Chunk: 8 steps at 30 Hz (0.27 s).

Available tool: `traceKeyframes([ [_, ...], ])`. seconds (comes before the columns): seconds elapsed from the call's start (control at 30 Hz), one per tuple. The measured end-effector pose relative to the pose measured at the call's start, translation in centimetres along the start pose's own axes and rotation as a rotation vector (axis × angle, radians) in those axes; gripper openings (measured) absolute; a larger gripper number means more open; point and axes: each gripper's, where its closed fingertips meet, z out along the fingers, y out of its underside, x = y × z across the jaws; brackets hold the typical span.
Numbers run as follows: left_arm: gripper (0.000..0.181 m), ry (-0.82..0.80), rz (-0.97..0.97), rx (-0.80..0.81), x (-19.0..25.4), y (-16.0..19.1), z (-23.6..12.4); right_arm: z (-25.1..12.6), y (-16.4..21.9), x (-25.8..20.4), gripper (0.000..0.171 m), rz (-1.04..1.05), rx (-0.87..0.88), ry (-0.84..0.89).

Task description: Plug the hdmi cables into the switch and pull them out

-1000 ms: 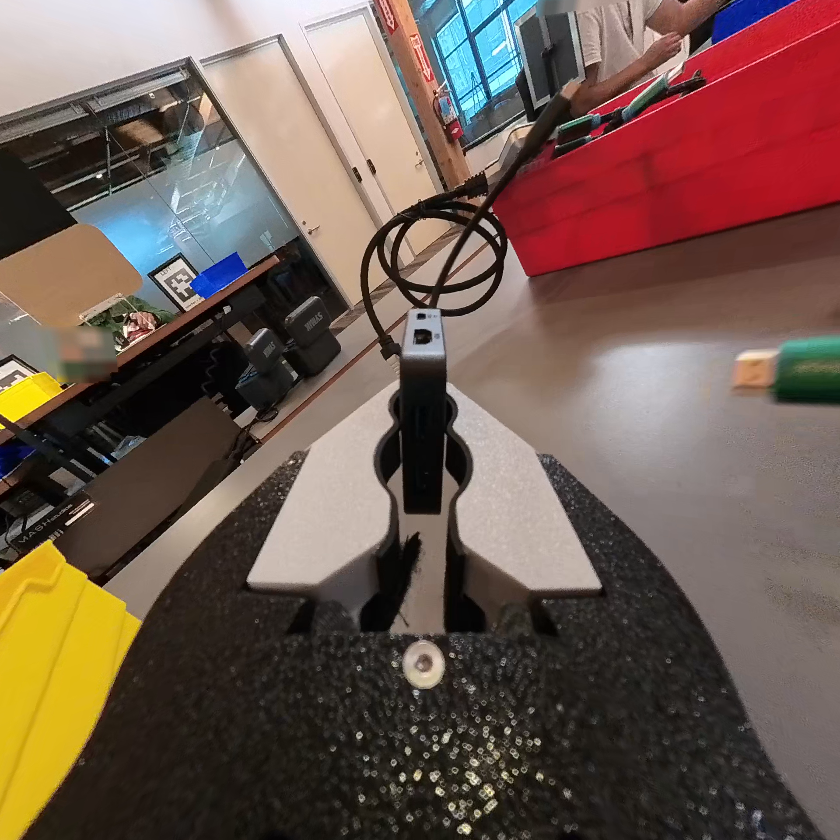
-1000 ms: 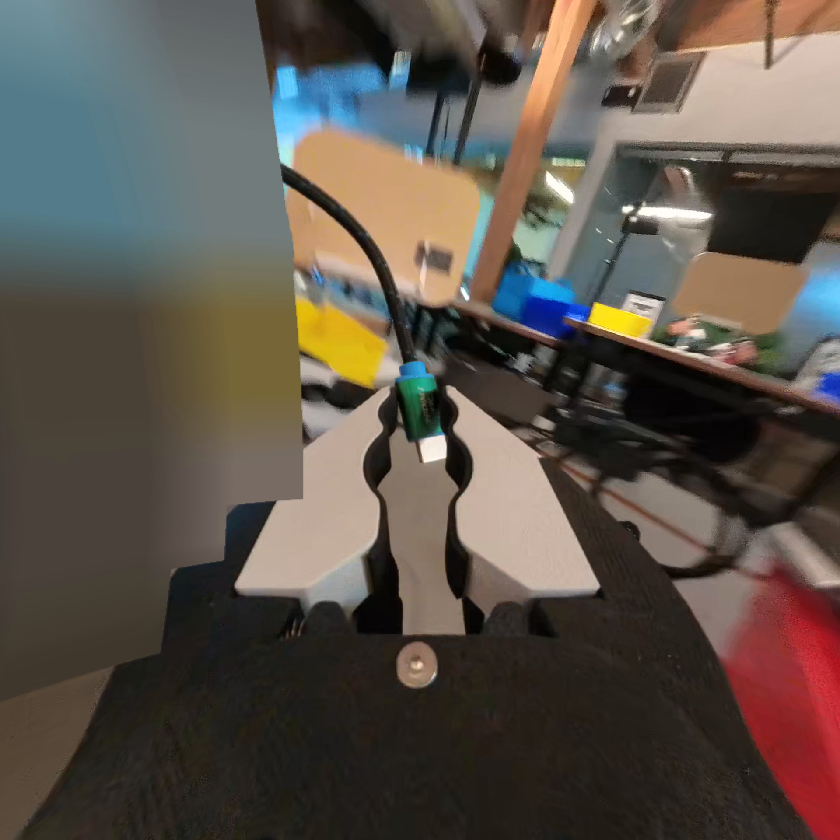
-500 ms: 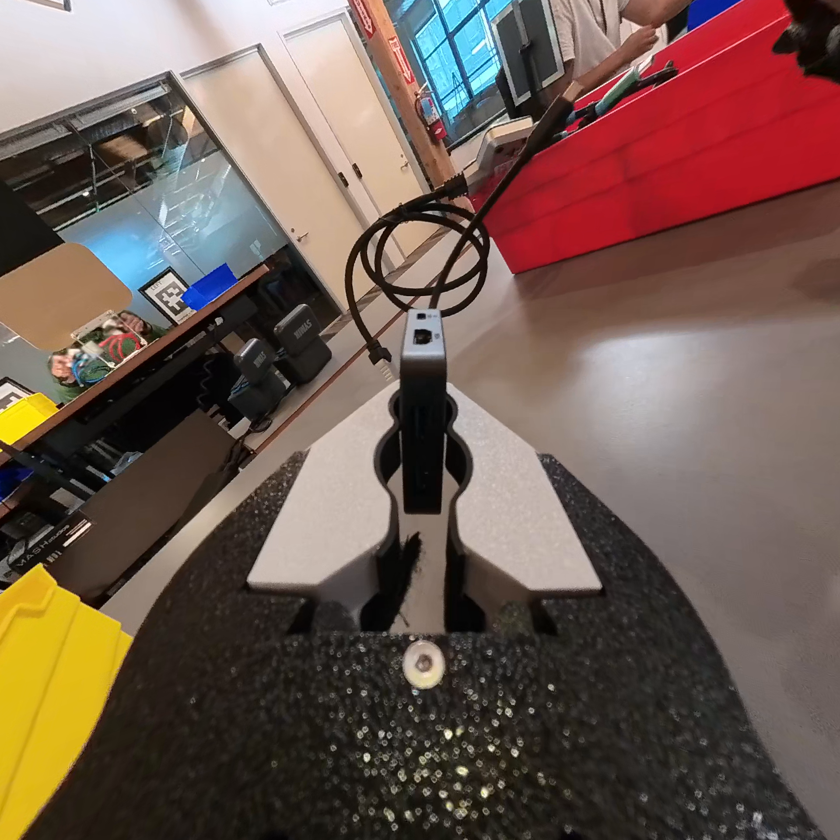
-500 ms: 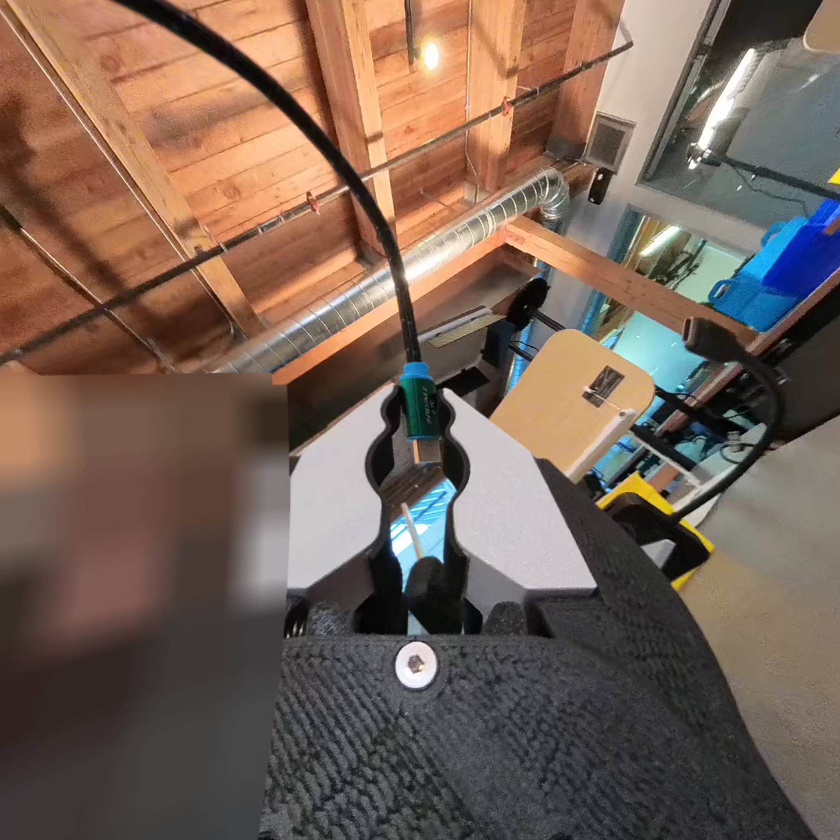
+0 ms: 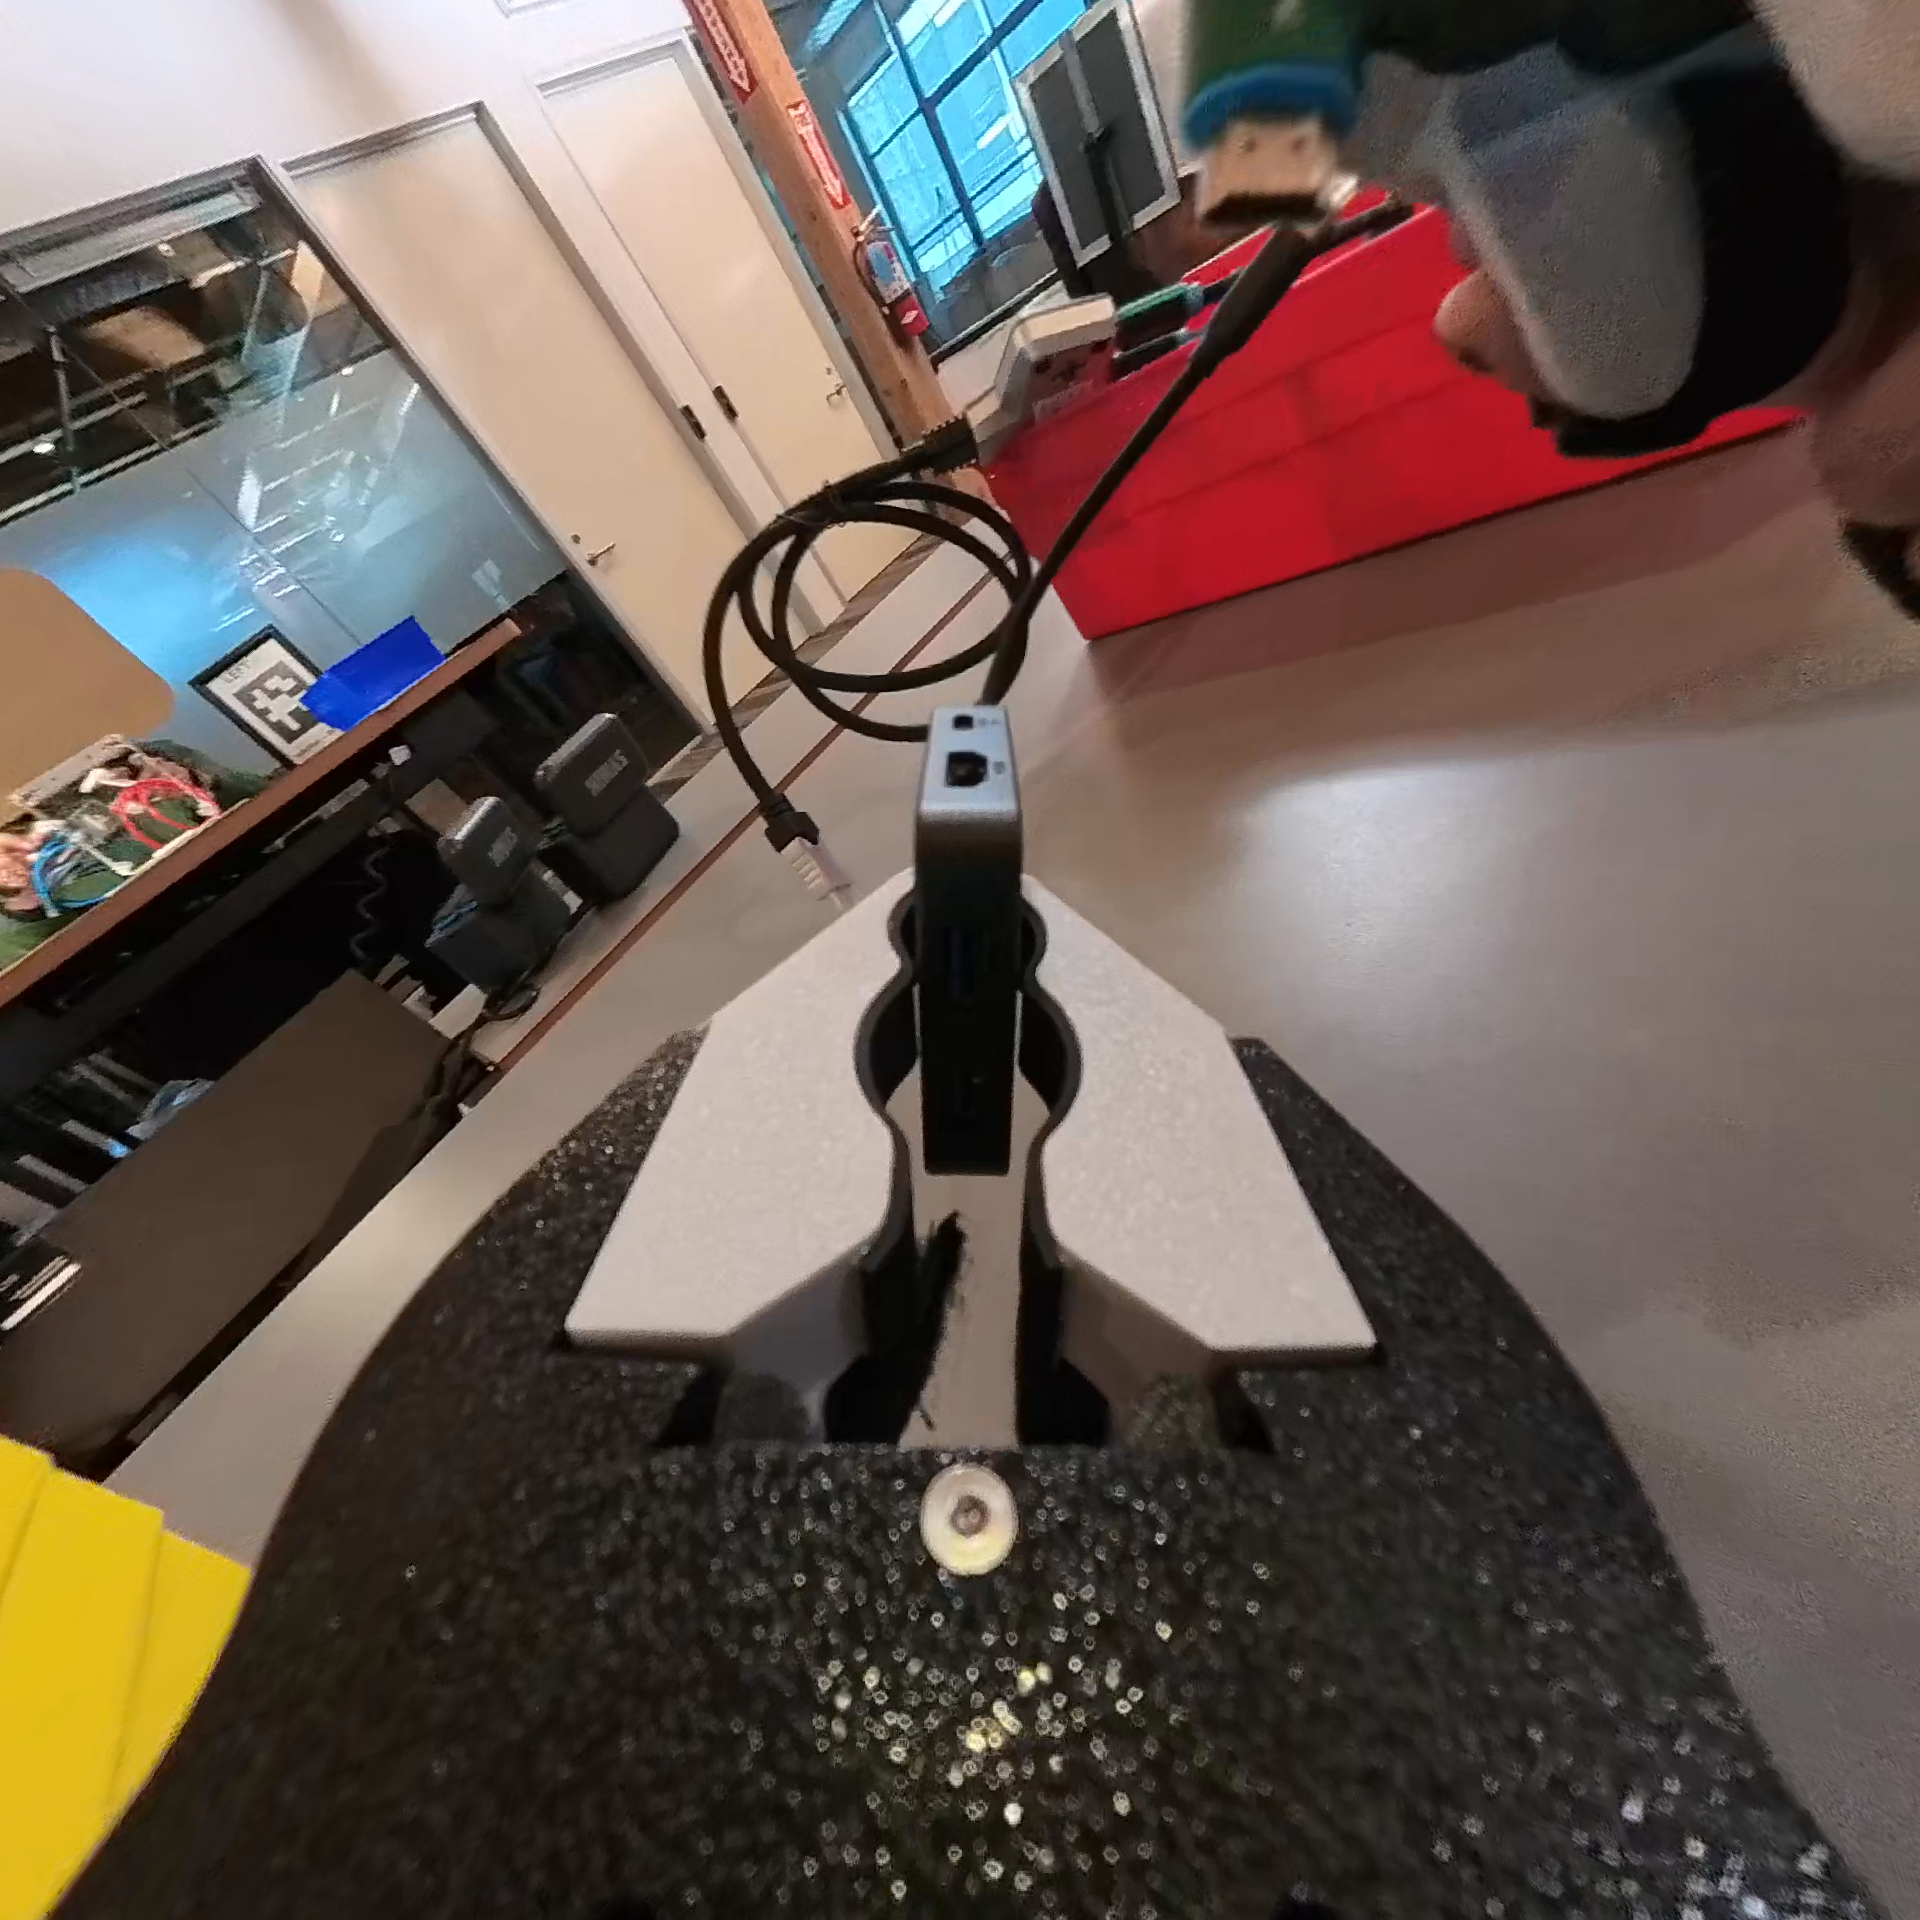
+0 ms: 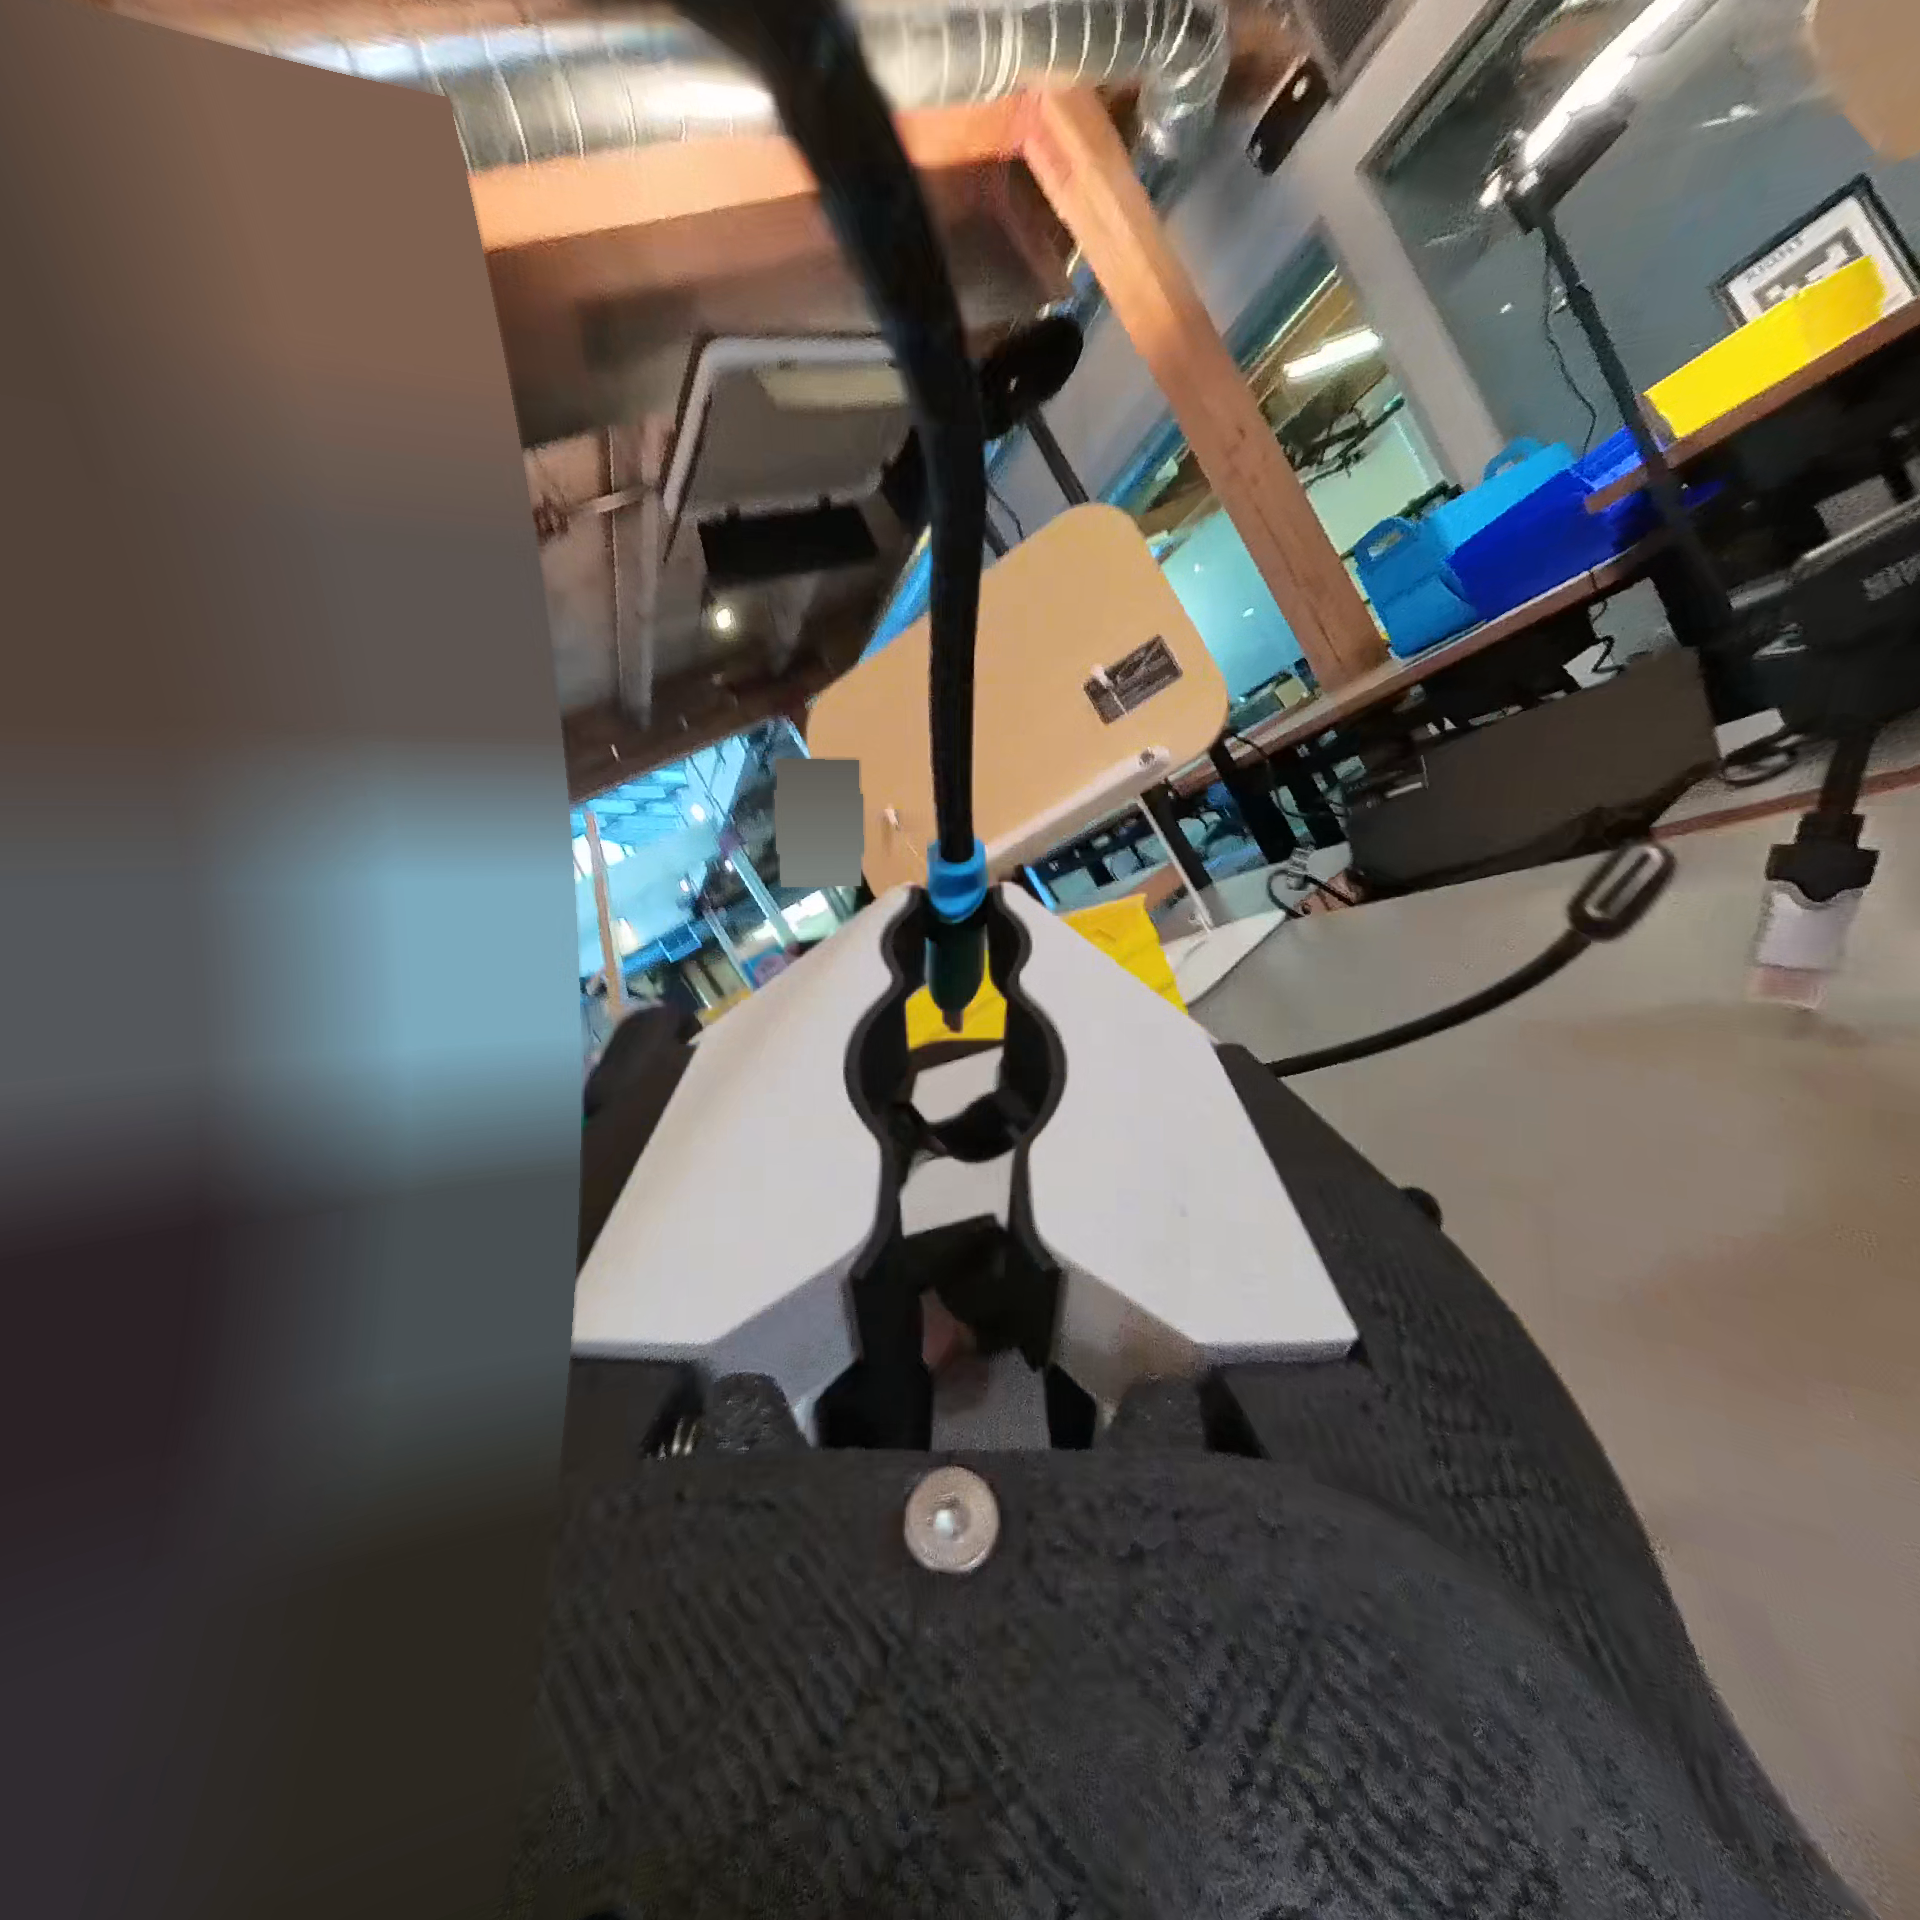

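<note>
In the left wrist view, the left gripper (image 5: 966,997) has its two pale grey, matte fingers (image 5: 758,1164) clenched on a slim dark grey switch (image 5: 966,966), a flat metal box standing on edge between their scalloped inner faces. The switch's far end rises above the fingertips and shows one small port. One thin black cable (image 5: 862,634) runs from that end, loops into a coil over the smooth grey bench (image 5: 1507,935), and ends in a loose clear plug near the bench edge. At the top right the right gripper (image 5: 1351,114) appears blurred, holding a plug (image 5: 1262,125) with a green body, blue collar and metal tip well above the switch. A red bin (image 5: 1351,447) sits behind.

In the right wrist view, the right gripper (image 6: 961,966) has its fingers (image 6: 1143,1174) closed tight on that one green plug (image 6: 956,961), edge-on, near the tips. Its braided black cord (image 6: 951,582) rises upward. A second plug (image 6: 1803,914), black with a silver tip, hangs over the bench (image 6: 1558,1143) to the right.
</note>
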Motion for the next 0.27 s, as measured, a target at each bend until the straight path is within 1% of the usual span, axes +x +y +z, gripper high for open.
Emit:
traceKeyframes([
  [0.17,0.01,0.088,-0.067,0.056,1.0,-1.0,-0.2,1.3,1.4,-0.6,0.009,-0.179,-0.104,-0.046],
  [0.27,0.011,0.138,-0.092,0.085,1.7,-1.6,-0.4,1.7,2.3,-1.4,0.009,-0.366,-0.151,-0.107],
])
